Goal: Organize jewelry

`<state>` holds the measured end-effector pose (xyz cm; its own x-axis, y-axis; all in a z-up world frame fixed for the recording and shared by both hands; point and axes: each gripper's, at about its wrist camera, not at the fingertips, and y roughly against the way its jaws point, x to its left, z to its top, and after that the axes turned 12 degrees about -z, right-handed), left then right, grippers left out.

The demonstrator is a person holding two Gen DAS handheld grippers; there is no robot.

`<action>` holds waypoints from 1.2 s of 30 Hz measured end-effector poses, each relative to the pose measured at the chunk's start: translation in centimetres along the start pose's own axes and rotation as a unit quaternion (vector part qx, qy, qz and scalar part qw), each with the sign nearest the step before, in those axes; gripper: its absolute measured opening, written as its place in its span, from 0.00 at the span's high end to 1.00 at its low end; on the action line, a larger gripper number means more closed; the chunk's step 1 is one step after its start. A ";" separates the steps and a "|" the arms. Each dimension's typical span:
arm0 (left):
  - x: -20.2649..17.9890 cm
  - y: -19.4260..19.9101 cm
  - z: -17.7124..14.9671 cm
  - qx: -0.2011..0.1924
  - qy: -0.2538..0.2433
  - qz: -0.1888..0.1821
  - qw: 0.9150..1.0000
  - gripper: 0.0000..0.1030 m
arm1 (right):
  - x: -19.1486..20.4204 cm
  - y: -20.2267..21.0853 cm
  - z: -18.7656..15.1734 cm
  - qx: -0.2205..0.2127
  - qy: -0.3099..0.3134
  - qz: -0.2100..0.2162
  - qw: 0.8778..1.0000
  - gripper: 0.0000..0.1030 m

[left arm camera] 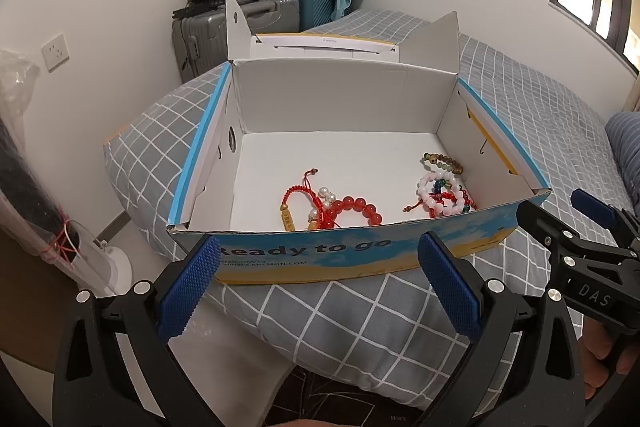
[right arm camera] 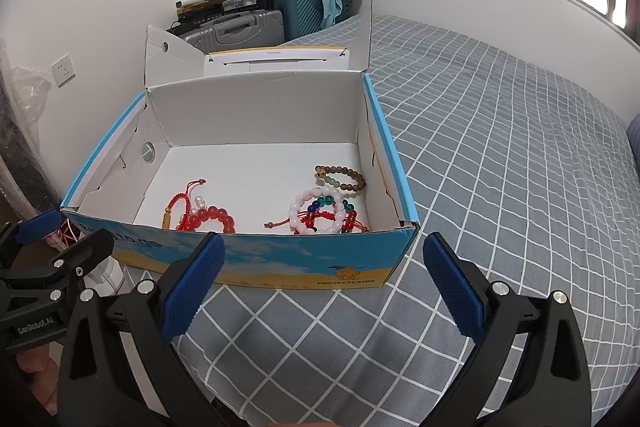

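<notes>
A bed with a grey quilt checked in white lines [right arm camera: 500,155] fills most of both views, and on it sits an open cardboard box, blue and yellow outside and white inside [left arm camera: 304,255], its lid flaps standing up at the back. Only the left wrist view shows the words "Ready to go" whole on the box front; the right wrist view shows a camel logo at the front corner instead. The left gripper [left arm camera: 320,283] and the right gripper [right arm camera: 320,283] each hang before the box with blue-padded fingers spread wide, holding nothing. Inside the box, near the front wall, lie the bracelets: a red glass-bead bracelet [right arm camera: 214,217] with a red woven cord bracelet [left arm camera: 298,193] just beside it, a pink-white bead bracelet [right arm camera: 320,209] tangled with coloured beads, and a brown wooden-bead bracelet [right arm camera: 340,177] behind it.
</notes>
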<state>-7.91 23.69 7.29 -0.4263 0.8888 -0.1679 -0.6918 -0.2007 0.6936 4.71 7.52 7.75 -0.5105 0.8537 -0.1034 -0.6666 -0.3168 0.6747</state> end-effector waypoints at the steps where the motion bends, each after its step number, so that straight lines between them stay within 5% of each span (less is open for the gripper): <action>1: 0.0 0.0 0.0 0.000 0.001 0.001 1.000 0.06 | 0.0 0.0 0.0 0.000 0.000 0.000 1.000 0.07; 36: 0.1 -0.1 0.1 -0.002 0.003 0.005 1.000 0.06 | 0.1 0.0 -0.1 0.003 0.001 0.001 1.000 0.07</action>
<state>-7.83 23.86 7.32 -0.4367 0.8842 -0.1655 -0.6902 -0.2114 0.6920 4.61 7.57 7.71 -0.5127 0.8523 -0.1041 -0.6629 -0.3158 0.6788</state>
